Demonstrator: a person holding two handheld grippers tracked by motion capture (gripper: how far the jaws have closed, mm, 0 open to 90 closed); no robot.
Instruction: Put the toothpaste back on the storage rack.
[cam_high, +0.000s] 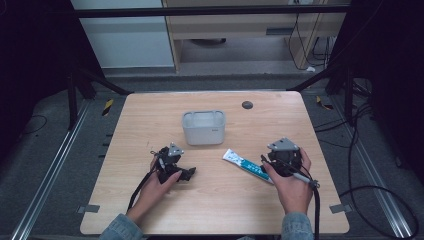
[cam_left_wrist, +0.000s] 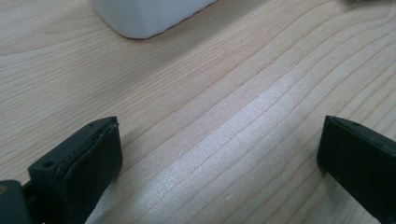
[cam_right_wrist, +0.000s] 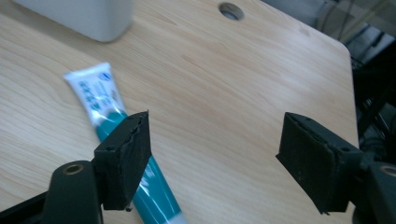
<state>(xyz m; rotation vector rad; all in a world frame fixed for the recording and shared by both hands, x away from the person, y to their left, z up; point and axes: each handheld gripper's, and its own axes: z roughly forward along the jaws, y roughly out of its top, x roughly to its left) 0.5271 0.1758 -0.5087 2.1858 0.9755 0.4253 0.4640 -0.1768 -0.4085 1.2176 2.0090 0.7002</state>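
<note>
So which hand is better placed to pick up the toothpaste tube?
Right. The right gripper sits open beside the toothpaste tube; the left gripper, also open, faces bare table.

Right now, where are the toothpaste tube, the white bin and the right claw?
Tube (cam_right_wrist: 95, 95): right gripper view, on its white printed flat end.
Bin (cam_high: 203, 131): high view, on its front wall.
Right claw (cam_right_wrist: 215, 158): right gripper view, midway between its open jaws.
</note>
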